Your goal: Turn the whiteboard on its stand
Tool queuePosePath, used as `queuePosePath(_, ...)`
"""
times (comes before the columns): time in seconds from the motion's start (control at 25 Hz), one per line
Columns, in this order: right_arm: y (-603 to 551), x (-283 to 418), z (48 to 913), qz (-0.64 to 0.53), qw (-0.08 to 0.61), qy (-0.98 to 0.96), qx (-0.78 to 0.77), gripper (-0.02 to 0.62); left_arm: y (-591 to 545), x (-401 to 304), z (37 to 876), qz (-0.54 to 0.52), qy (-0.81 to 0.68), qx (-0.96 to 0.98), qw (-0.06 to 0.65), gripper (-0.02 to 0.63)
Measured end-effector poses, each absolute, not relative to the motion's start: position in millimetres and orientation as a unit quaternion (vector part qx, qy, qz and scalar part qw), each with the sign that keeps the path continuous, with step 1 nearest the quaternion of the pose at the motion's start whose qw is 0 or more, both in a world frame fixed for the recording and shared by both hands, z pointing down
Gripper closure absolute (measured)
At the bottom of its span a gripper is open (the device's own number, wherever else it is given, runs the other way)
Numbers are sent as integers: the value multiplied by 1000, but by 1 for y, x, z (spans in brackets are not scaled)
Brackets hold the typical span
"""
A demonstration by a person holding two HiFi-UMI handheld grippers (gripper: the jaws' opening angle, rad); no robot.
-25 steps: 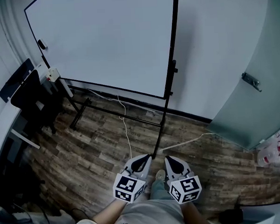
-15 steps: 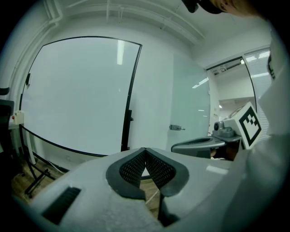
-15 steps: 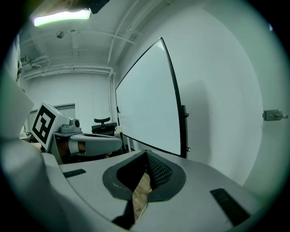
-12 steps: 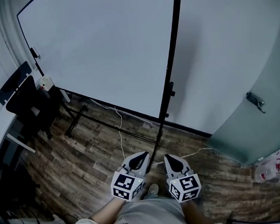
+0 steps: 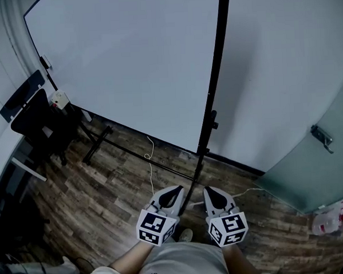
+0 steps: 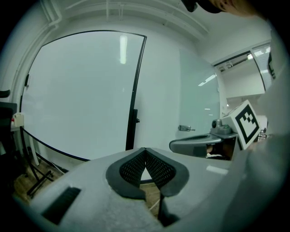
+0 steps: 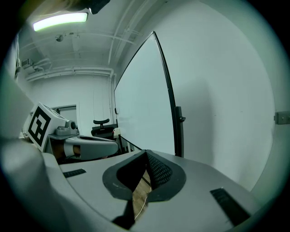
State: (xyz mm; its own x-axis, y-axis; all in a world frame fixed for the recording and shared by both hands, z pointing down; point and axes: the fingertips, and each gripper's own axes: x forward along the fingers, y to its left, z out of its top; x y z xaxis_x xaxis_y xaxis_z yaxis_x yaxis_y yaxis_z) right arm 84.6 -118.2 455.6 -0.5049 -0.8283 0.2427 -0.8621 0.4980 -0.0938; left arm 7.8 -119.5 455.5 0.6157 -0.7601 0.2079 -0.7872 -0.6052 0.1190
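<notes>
My left claw (image 5: pixel 176 192) and right claw (image 5: pixel 209 191) are closed and empty, well apart from the whiteboard (image 5: pixel 127 67), turning not yet begun

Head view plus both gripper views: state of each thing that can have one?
whiteboard: upright, blank face toward the person, not gripped
stand: on the floor, post vertical
left gripper: shut, nothing between its jaws
right gripper: shut, nothing between its jaws
white cable: lying loose on the floor
</notes>
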Motion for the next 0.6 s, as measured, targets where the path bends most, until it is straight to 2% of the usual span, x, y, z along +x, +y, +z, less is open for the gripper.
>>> queuePosePath(0.6, -163, 96, 446, 105, 76, -838, 531, 588, -157, 4, 452, 83, -412, 902, 103, 595)
